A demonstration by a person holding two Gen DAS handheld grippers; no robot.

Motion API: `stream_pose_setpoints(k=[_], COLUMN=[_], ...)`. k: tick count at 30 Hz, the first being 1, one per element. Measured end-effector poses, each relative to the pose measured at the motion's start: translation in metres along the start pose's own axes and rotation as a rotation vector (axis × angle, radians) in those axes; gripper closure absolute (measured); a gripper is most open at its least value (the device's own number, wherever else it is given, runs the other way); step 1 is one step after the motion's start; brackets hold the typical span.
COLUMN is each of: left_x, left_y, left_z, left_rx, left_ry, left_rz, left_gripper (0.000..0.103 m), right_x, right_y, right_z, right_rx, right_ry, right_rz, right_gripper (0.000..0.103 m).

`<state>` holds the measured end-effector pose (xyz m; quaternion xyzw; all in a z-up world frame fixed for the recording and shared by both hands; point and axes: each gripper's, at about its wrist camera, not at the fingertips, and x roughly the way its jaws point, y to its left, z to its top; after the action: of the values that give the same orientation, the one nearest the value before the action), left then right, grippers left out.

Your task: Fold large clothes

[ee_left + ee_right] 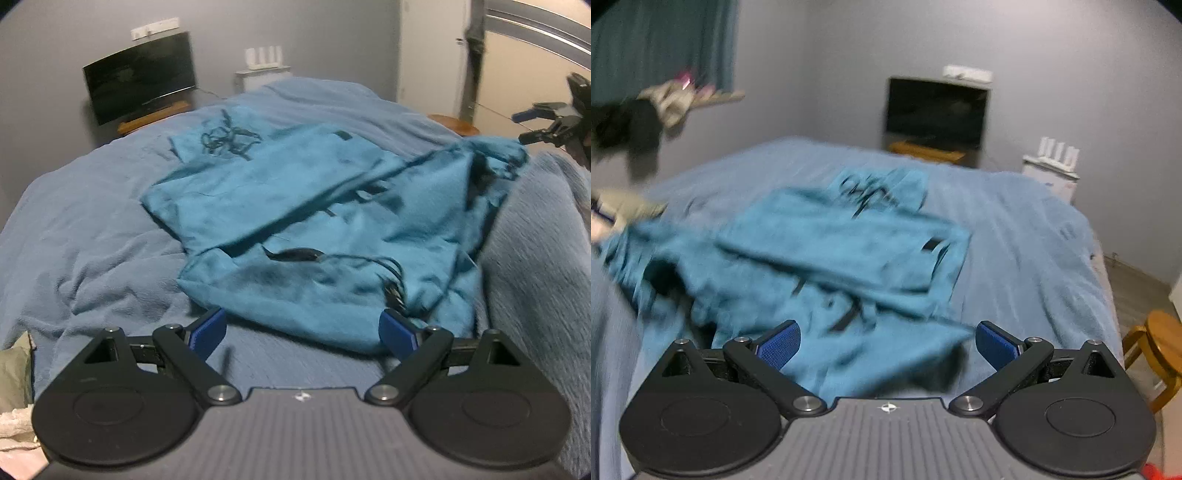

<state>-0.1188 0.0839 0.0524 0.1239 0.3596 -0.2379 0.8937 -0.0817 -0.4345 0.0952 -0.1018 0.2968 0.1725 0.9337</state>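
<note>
A large teal garment with dark straps and cords lies partly folded on the blue bedspread. My left gripper hangs above its near hem, jaws wide open, nothing between the blue pads. In the right wrist view the same teal garment lies blurred across the bed. My right gripper is wide open over its near edge with nothing held. In the left wrist view the right gripper shows at the far right, open, just beyond the garment's rumpled far corner.
A dark monitor stands on a wooden stand against the grey wall, with a white unit beside it. A wooden stool sits right of the bed. Clothes hang by the curtain at left. A grey knitted sleeve fills the right side.
</note>
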Motion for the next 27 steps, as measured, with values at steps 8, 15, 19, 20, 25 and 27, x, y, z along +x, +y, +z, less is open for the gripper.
stream_pose_setpoints(k=[8, 15, 19, 20, 25, 27], left_x=[0.002, 0.011, 0.018, 0.020, 0.037, 0.045], left_y=[-0.023, -0.035, -0.037, -0.039, -0.041, -0.038], left_z=[-0.014, 0.003, 0.014, 0.017, 0.025, 0.027], left_rx=[0.139, 0.285, 0.390, 0.418, 0.521, 0.524], left_ry=[0.045, 0.016, 0.044, 0.054, 0.107, 0.118], left_rz=[-0.009, -0.007, -0.039, -0.048, -0.092, -0.110], left_gripper=[0.014, 0.014, 0.013, 0.013, 0.013, 0.012], right_x=[-0.017, -0.002, 0.007, 0.010, 0.025, 0.034], right_y=[0.024, 0.044, 0.054, 0.055, 0.063, 0.062], right_z=[-0.026, -0.026, -0.018, -0.015, -0.007, -0.002], right_rx=[-0.195, -0.336, -0.460, -0.486, -0.624, -0.630], right_ry=[0.114, 0.110, 0.118, 0.121, 0.139, 0.166], right_rz=[0.102, 0.077, 0.086, 0.095, 0.169, 0.214], right_gripper=[0.001, 0.001, 0.001, 0.001, 0.001, 0.006])
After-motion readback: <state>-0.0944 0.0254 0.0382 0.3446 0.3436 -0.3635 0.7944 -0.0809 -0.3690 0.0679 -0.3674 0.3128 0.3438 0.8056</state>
